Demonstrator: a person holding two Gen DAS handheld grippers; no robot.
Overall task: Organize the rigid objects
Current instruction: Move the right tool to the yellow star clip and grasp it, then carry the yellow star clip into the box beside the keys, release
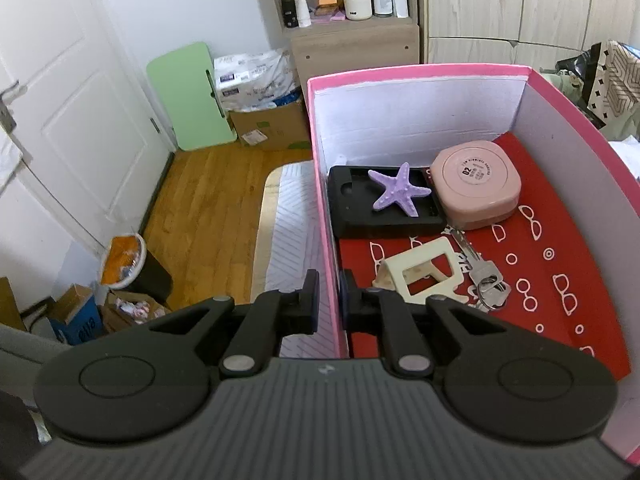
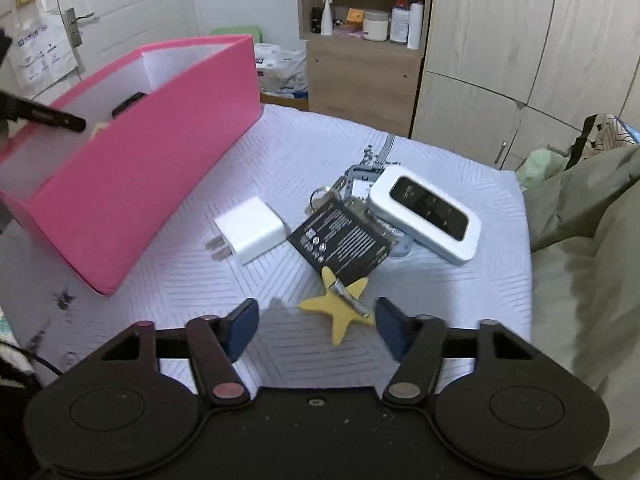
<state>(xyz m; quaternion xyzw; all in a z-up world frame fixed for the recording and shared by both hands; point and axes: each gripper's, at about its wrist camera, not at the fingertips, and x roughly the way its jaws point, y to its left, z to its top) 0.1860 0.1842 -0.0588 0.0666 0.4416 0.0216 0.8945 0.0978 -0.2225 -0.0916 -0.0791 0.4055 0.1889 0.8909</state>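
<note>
My left gripper (image 1: 329, 296) is shut on the left wall of the pink box (image 1: 420, 112), one finger outside and one inside. In the box lie a purple starfish (image 1: 396, 194) on a black tray (image 1: 360, 216), a pink rounded case (image 1: 476, 188), a cream frame piece (image 1: 424, 274) and keys (image 1: 486, 280). My right gripper (image 2: 316, 326) hangs open low over the bedsheet, with a yellow starfish (image 2: 340, 316) between its fingers, which do not press on it. Beyond it lie a black battery (image 2: 344, 240), a white charger plug (image 2: 250, 234) and a white pocket router (image 2: 426, 214).
The pink box (image 2: 160, 168) stands to the left of the loose items on the pale quilted bed (image 2: 280, 152). A key ring and a clear case (image 2: 356, 184) sit under the battery and router. An olive blanket (image 2: 580, 260) is bunched at the right. Wooden shelves and wardrobes stand behind.
</note>
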